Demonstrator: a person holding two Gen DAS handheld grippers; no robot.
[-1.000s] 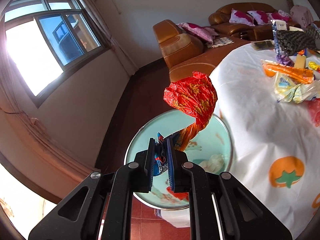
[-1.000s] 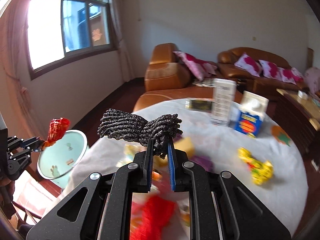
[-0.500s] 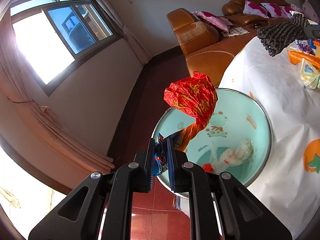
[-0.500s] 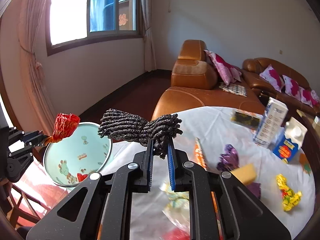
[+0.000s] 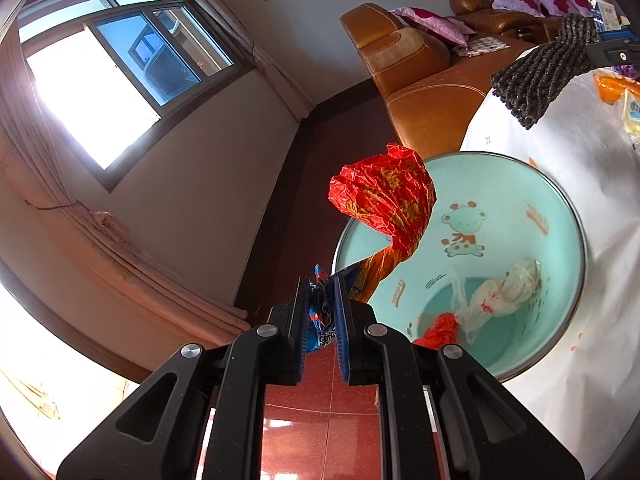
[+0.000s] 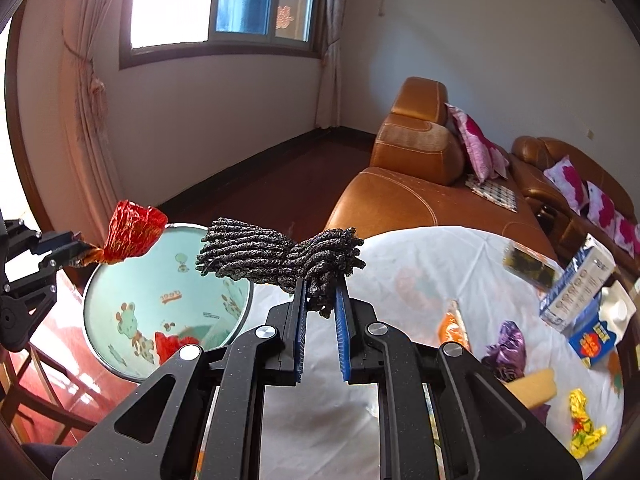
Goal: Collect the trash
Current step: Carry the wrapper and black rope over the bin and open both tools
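My left gripper (image 5: 322, 292) is shut on a crumpled red and orange wrapper (image 5: 386, 200) and holds it over the near rim of a mint green basin (image 5: 560, 216). The basin holds a white plastic scrap (image 5: 500, 292) and a red scrap (image 5: 442, 326). My right gripper (image 6: 322, 300) is shut on a dark grey knitted cloth (image 6: 276, 254) above the table edge, right of the basin (image 6: 168, 276). The left gripper (image 6: 60, 254) and its wrapper (image 6: 134, 234) show at the left of the right wrist view. The cloth shows at the top right of the left wrist view (image 5: 544, 72).
A round table with a white cloth (image 6: 420, 276) carries several wrappers, a yellow sponge (image 6: 534, 388), a white carton (image 6: 576, 284) and a blue and white milk carton (image 6: 600, 328). Orange leather sofas (image 6: 416, 184) stand behind the table. A wooden chair (image 6: 44, 392) is under the basin.
Both grippers have swung left toward the basin, which now looks larger in both views. The cloth has come nearer the basin. Both grips are unchanged.
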